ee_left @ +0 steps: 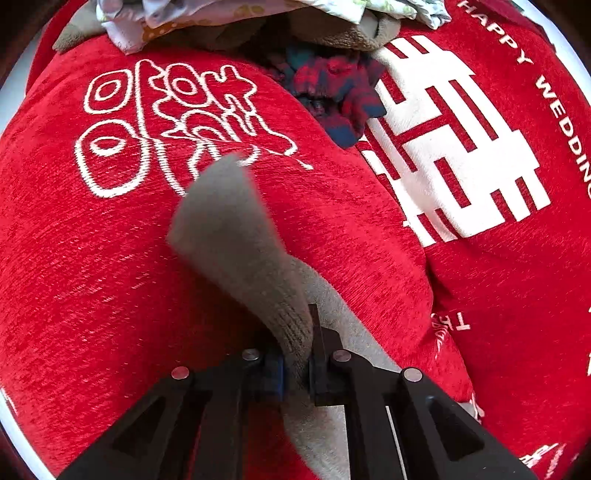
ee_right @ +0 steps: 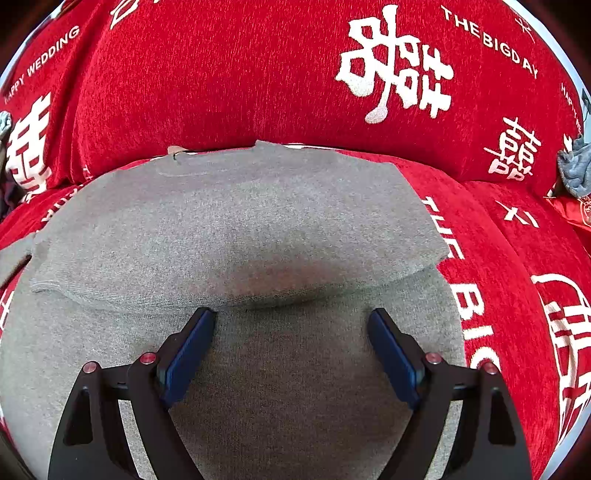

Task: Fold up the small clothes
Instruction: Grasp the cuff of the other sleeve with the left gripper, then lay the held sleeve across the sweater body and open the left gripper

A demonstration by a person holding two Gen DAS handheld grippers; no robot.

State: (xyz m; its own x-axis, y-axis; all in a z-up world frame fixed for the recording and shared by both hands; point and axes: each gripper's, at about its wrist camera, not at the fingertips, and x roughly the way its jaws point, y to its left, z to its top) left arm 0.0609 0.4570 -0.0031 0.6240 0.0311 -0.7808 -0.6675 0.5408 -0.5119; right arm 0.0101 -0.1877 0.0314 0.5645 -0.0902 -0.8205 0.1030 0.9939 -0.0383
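A small grey knit sweater [ee_right: 240, 221] lies on a red cover with white lettering [ee_right: 221, 74]. Its far part is folded over the near part, with the fold edge just ahead of my right gripper [ee_right: 291, 321]. That gripper hangs open over the sweater, nothing between its blue pads [ee_right: 192, 347]. In the left wrist view my left gripper [ee_left: 299, 354] is shut on a grey knit sleeve [ee_left: 229, 229]. The sleeve's ribbed end is pinched between the jaws, and the rest stretches away, blurred, above the red cover [ee_left: 92, 277].
A heap of other clothes lies at the far edge in the left wrist view: a red-and-blue plaid piece [ee_left: 332, 88], pale printed cloth [ee_left: 177, 18] and brown fabric [ee_left: 347, 33]. A grey-blue cloth [ee_right: 576, 170] sits at the right edge in the right wrist view.
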